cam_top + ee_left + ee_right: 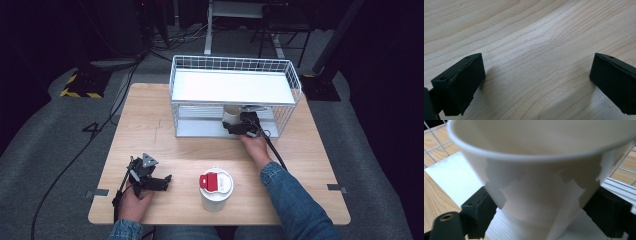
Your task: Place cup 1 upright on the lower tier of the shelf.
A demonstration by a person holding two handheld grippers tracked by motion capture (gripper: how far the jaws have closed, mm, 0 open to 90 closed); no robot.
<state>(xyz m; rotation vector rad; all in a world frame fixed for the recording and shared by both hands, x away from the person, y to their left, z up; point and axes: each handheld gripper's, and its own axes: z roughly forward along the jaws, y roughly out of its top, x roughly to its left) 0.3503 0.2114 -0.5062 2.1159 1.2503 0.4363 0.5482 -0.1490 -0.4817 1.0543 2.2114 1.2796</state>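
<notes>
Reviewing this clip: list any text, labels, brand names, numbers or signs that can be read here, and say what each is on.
No readable text.
Red lid label on the white cup: only a red patch with a pale mark, too small and blurred to read.
White paper cup between the right hand-held gripper's jaws: plain, no print.
Wire rack, table: no lettering.
</notes>
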